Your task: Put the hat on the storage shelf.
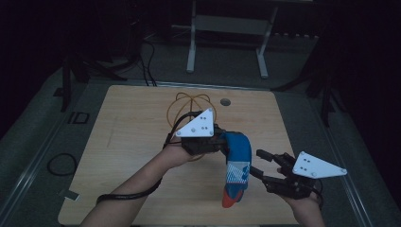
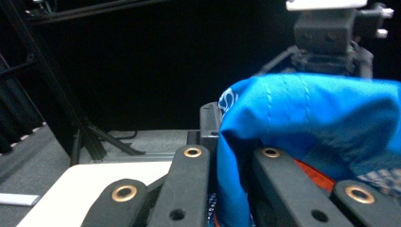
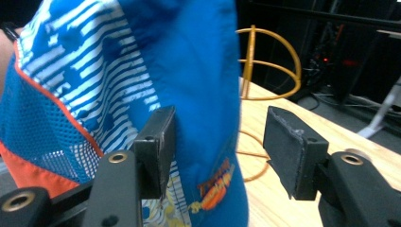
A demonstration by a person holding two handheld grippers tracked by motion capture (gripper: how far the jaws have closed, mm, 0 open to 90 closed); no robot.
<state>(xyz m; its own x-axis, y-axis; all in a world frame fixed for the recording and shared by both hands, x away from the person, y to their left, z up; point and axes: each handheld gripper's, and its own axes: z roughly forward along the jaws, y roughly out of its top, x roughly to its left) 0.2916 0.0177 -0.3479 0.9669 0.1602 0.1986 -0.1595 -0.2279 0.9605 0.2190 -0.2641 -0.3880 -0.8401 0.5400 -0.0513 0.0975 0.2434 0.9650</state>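
Blue cap (image 1: 236, 163) held above table (image 1: 132, 156), hanging from left gripper (image 1: 218, 142), jaws closed on fabric. Right gripper (image 1: 260, 163) wide open, edge of cap between jaws. Light, soft, floppy; best gripped at stiffer brim or seam. Wire frame (image 3: 265, 61) behind.

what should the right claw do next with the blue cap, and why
Probably close the right claw on the blue cap. Its jaws stand open around the cap's edge, with the fabric against one pad and a gap to the other, while the left claw already pinches the cap's top, holding it above the table.
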